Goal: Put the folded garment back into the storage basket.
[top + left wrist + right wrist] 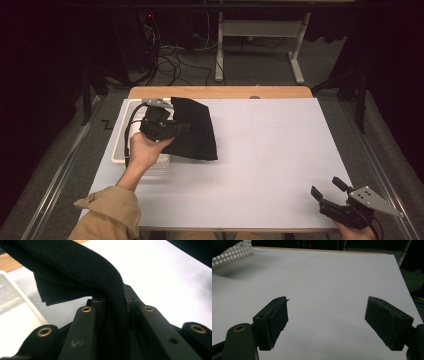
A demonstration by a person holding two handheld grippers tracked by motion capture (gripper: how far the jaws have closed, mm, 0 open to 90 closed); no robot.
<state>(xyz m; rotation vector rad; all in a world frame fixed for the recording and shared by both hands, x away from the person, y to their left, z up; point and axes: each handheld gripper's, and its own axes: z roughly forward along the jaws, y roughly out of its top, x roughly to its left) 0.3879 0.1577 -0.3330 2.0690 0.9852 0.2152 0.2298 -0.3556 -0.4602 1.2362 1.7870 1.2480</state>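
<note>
Beside the white perforated basket (120, 150), the left gripper (172, 127) pinches a folded black cloth (197, 132), lifted partly over the white tabletop (260, 150). Laying it flat likely remains. Far from the basket, the right gripper (327, 191) waits wide, holding nothing.

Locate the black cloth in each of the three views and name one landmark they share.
High view: black cloth left of centre, clamped by the left gripper beside the white basket.
Left gripper view: it arches from upper left down between the jaws.
Right gripper view: not in it.
Shared landmark: the white table sheet.
</note>
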